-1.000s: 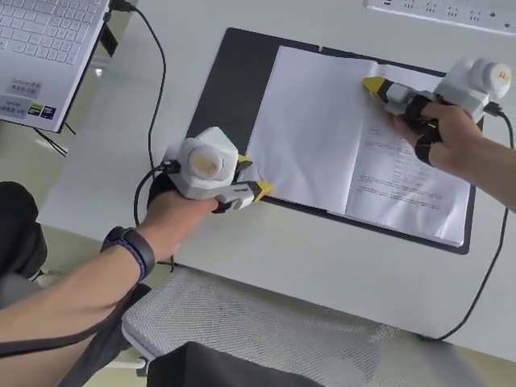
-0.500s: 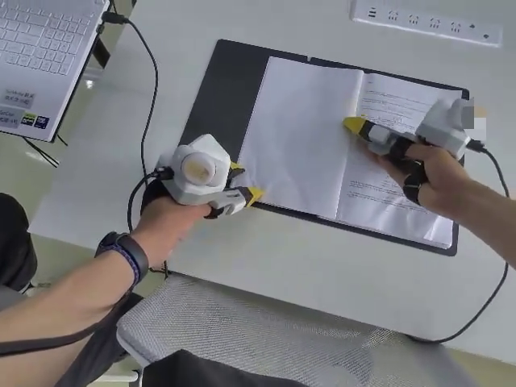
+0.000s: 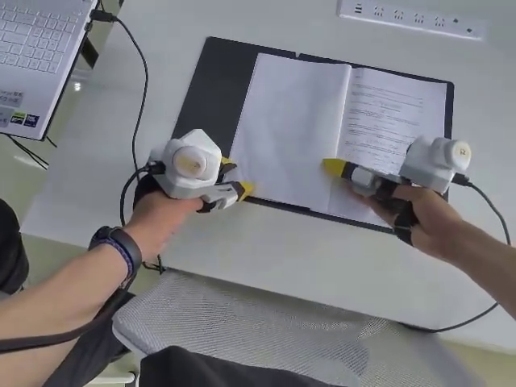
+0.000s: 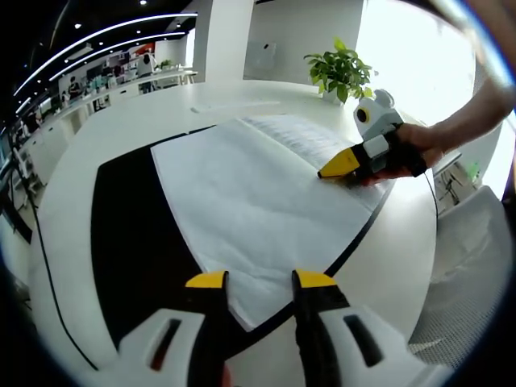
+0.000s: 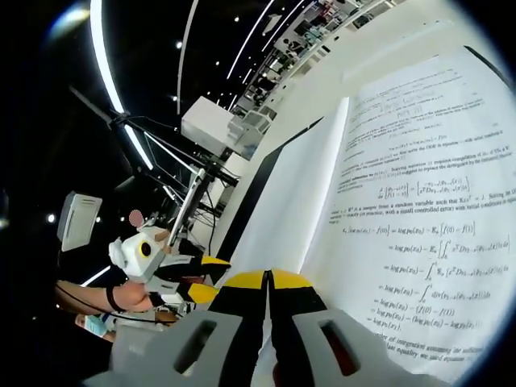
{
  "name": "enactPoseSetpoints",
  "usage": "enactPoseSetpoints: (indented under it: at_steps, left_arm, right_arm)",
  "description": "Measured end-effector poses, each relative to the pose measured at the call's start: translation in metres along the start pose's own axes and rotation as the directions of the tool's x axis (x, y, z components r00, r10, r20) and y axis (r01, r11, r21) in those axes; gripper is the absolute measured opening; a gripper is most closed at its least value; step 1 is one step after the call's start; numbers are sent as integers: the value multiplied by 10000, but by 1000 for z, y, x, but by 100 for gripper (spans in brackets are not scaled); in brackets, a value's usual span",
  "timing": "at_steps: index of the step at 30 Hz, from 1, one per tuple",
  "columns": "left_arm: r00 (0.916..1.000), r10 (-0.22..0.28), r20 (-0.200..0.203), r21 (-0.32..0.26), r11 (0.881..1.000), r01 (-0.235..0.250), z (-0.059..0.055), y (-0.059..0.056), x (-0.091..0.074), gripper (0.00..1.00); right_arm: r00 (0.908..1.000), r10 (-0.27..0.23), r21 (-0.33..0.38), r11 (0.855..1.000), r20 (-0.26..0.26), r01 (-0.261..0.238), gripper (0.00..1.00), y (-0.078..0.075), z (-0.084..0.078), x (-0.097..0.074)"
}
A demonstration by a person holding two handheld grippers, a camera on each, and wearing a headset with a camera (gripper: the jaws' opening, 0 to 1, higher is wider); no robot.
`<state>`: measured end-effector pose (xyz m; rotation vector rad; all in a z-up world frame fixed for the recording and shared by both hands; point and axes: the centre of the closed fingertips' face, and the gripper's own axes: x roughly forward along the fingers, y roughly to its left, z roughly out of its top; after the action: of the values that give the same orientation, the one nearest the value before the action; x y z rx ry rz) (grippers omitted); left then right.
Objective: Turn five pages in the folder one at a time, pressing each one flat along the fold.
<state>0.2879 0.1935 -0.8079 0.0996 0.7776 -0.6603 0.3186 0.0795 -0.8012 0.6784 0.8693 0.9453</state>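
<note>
Counts logged:
- One folder (image 3: 211, 89) is counted, with two page faces shown: one blank page (image 3: 290, 121) and one printed page (image 3: 391, 121).
- Two grippers are counted: left gripper (image 3: 235, 177) and right gripper (image 3: 331, 167).
- One laptop (image 3: 36, 48), one power strip (image 3: 411, 19), one mesh chair (image 3: 266, 330) and one wristband (image 3: 119, 244) are seen in the head view.
- One potted plant (image 4: 340, 72) is seen in the left gripper view.

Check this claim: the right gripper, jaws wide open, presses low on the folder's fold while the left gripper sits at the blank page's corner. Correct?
No. The right gripper has its jaws shut, tips together, as the right gripper view shows. The rest stands.
</note>
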Motion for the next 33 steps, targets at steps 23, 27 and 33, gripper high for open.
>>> enactPoseSetpoints:
  at_steps: [23, 27, 33]
  left_arm:
    - [9999, 53, 87, -71, 10000, -53, 0, -1, 0, 30]
    - [10000, 47, 58, -33, 10000, -47, 0, -2, 0, 30]
    - [10000, 58, -9, -41, 10000, -58, 0, -2, 0, 31]
  right_arm:
    - [9986, 160, 473, 9988, -495, -136, 0, 37, -51, -20]
    - [9972, 118, 297, 9995, -745, -96, 0, 37, -54, -21]
    - [9967, 28, 278, 9996, -809, -5, 0, 35, -54, -21]
